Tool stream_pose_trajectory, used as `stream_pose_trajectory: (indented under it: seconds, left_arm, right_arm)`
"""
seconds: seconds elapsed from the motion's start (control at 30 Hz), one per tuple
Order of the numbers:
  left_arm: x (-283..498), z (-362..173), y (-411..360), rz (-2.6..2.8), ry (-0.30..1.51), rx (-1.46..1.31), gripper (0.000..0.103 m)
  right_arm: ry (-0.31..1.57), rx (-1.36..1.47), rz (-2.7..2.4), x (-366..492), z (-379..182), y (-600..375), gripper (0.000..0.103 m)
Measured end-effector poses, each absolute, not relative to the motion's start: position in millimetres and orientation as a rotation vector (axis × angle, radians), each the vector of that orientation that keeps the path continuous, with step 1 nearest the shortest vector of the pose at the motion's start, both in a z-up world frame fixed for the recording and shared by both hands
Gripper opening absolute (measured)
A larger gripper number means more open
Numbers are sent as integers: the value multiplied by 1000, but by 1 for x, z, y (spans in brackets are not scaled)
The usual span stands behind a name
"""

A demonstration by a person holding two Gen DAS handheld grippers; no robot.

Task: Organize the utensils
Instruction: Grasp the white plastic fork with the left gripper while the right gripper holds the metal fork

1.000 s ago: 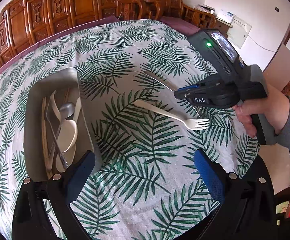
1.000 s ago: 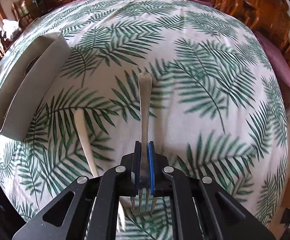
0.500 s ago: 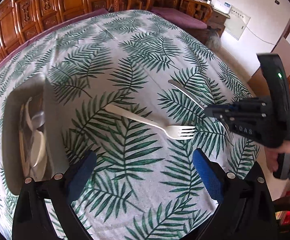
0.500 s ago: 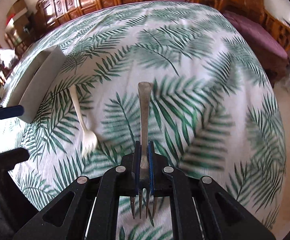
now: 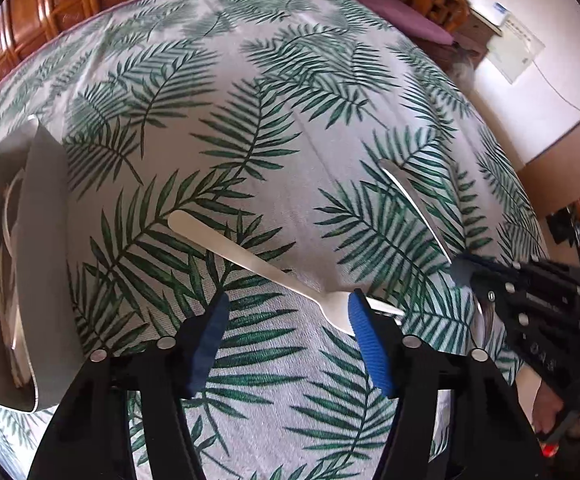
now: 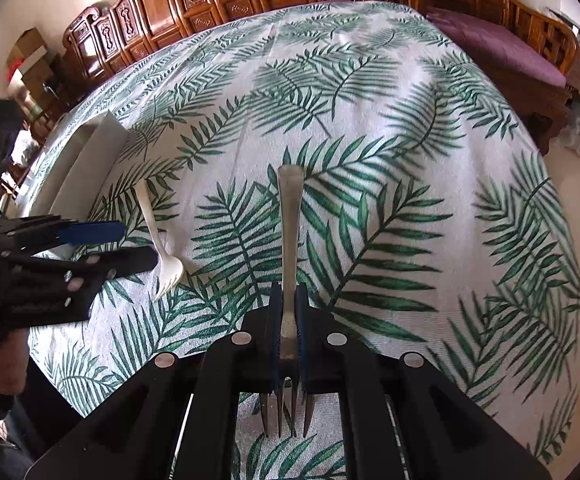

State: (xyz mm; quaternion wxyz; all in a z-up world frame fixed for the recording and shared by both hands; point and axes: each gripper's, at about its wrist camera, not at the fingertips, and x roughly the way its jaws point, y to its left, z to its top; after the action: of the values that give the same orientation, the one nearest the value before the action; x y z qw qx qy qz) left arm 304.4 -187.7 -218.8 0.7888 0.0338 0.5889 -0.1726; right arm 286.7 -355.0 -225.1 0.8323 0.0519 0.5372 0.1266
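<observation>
Here the right claw [image 6: 288, 322] pinches the metal fork [image 6: 288, 240] — left claw [image 5: 285, 320] gapes over the white fork [image 5: 257, 268].

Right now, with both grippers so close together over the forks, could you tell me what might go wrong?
1. The right gripper clamps the metal fork near its tines, with the long handle sticking out; it could pivot or slip.
2. The left gripper is open with one pad over the white fork; closing may push it aside.
3. The grippers are close and might collide heading to the tray.
</observation>
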Motion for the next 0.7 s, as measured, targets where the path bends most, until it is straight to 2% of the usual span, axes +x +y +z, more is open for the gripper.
stream_pose_trajectory:
  seconds: [0.17,0.27,0.33,0.53,0.7]
  left_arm:
    - [314,-225,-200,-355,1280,99,51]
    - [314,-225,-210,-357,1266,157,40]
    - [315,-225,-211,-346,1256,183,27]
    - [317,-224,-212,-346,1251,216,11]
    - [312,-223,-217,-334,1233,247,10]
  right_arm:
    - [1142,128,289,288,-229,-357,8]
    - [1138,126,297,288,-229,-357,8]
    - [1133,122,300,287,-229,-357,8]
    - [1129,108,304,287,-229,-356,8]
    - [1130,95,305,287,-228,-355,8]
